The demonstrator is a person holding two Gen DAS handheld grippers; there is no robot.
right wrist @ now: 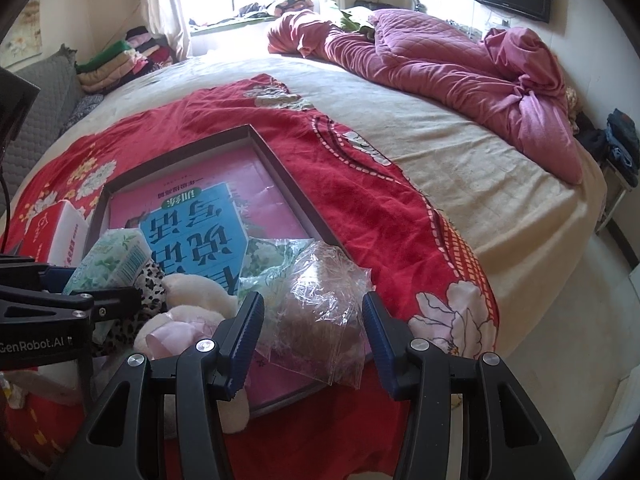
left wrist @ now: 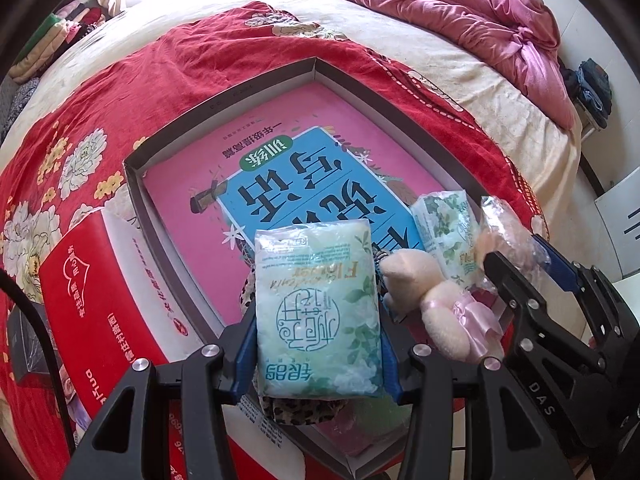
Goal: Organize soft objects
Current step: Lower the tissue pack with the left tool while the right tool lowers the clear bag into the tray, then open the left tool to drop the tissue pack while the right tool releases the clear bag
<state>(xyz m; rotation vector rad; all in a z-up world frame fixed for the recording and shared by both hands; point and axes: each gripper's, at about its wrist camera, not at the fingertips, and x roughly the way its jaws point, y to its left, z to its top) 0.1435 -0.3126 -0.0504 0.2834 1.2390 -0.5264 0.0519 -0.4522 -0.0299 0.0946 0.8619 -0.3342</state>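
Note:
In the left wrist view my left gripper [left wrist: 318,318] is shut on a pale green tissue pack [left wrist: 318,312], held above the near end of a shallow dark-rimmed tray [left wrist: 224,100]. A pink and blue book [left wrist: 280,168] lies in the tray. A cream plush toy [left wrist: 432,292] with a pink ribbon, a second tissue pack [left wrist: 444,232] and leopard-print fabric [left wrist: 296,412] sit at the tray's near end. My right gripper [right wrist: 314,320] is shut on a crinkled clear plastic bag [right wrist: 320,308] with something brownish inside, above the tray's near right corner.
The tray rests on a red floral blanket [right wrist: 360,208] over a beige bed. A red and white box [left wrist: 92,300] stands left of the tray. A rumpled pink quilt [right wrist: 460,68] lies far right, and folded clothes [right wrist: 120,60] are stacked far left.

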